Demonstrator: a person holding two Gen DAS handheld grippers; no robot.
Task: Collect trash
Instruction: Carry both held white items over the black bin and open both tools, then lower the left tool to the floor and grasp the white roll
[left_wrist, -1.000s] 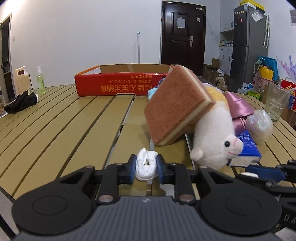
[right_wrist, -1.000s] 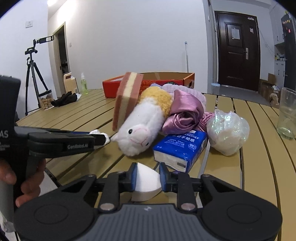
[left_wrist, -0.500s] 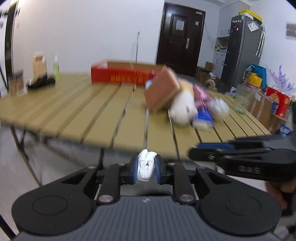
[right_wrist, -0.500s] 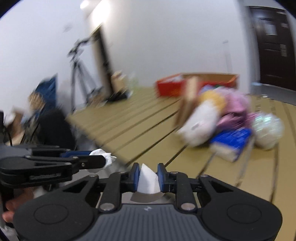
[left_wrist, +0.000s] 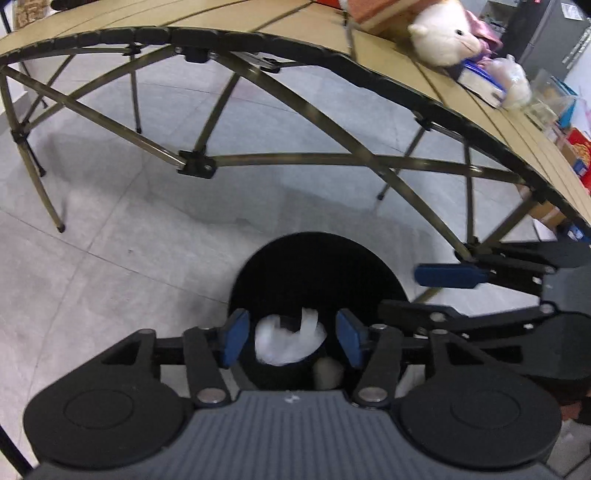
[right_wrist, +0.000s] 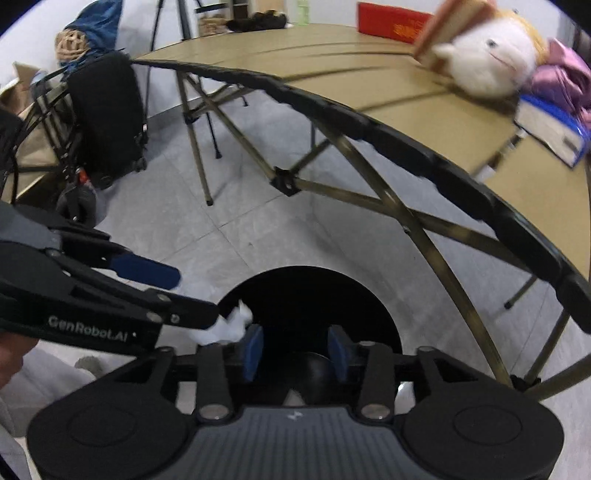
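Observation:
A round black trash bin (left_wrist: 314, 273) stands on the floor below the table edge; it also shows in the right wrist view (right_wrist: 310, 306). My left gripper (left_wrist: 291, 336) is open over the bin, and a crumpled white tissue (left_wrist: 288, 341) sits loose between its jaws, over the bin's mouth. The same tissue (right_wrist: 229, 326) shows in the right wrist view beside the left gripper's finger. My right gripper (right_wrist: 295, 350) is open and empty above the bin. It also shows in the left wrist view (left_wrist: 436, 291).
A tan slatted folding table (left_wrist: 221, 22) with dark cross-braced legs (left_wrist: 195, 166) arches over the bin. A white plush toy (right_wrist: 487, 66), sponge (right_wrist: 443, 29), pink cloth (right_wrist: 565, 77) and blue tissue pack (right_wrist: 554, 129) lie on it. A black backpack (right_wrist: 107, 107) stands at left.
Both grippers moved off the table and down over the bin. Both opened: the left let go of the crumpled tissue and the right no longer holds its white piece.

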